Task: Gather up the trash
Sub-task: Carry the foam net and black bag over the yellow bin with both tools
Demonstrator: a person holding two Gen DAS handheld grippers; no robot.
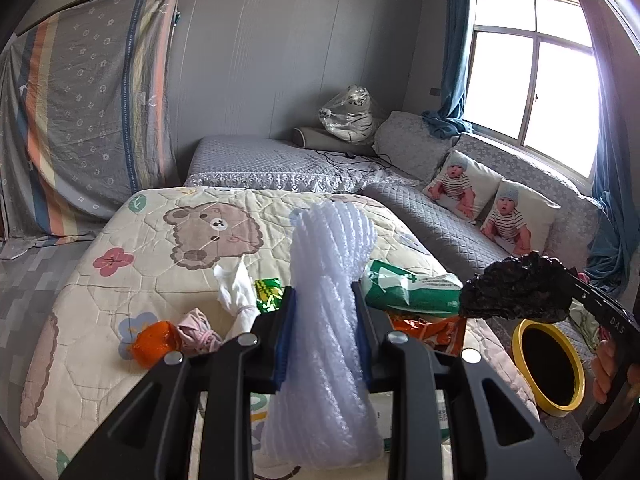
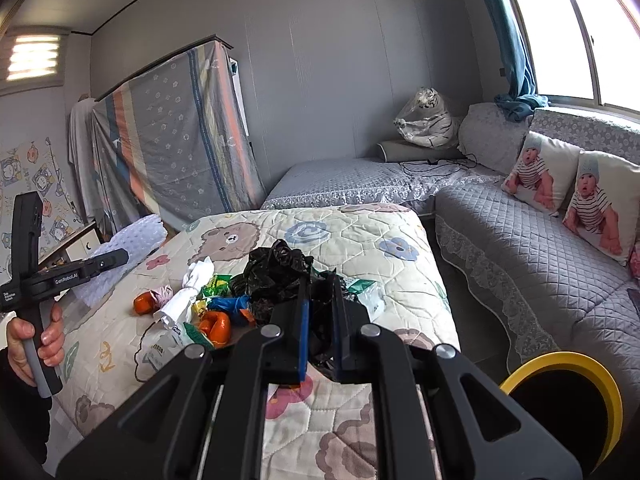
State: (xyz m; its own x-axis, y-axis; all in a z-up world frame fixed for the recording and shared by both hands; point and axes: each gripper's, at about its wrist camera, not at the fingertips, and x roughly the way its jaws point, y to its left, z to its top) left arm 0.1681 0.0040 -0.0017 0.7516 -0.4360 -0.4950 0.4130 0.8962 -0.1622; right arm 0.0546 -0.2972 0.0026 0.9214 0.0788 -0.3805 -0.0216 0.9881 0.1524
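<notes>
The left gripper (image 1: 324, 312) is pinching a white, ribbed roll of foam wrap (image 1: 326, 280) between its blue pads, and the right gripper (image 2: 320, 332) is squeezing nearly shut on a crumpled black plastic bag (image 2: 280, 272). Both loads are hanging above the table under its cream cartoon-bear quilt (image 2: 360, 232). Just beside the right gripper, the yellow-rimmed round bin with a dark inside (image 2: 576, 400) is waiting, by my reading, for both.

The foam roll is sticking out well past the pads, so it may be slipping or catching the yellow rim when lowered. The bag is loose and springy; part of it could be snagging on the jaw at release.

Farther along the quilt, more trash is lying in a cluster: orange peel pieces (image 2: 216, 326), a twisted white tissue (image 2: 184, 300), shiny green wrappers (image 2: 216, 282) and a green-and-white tissue pack (image 1: 412, 288).

Readable writing: "GenRobot.AI" on the left gripper's body, "DAS" on the right one's. The pack's print is too small to read.
</notes>
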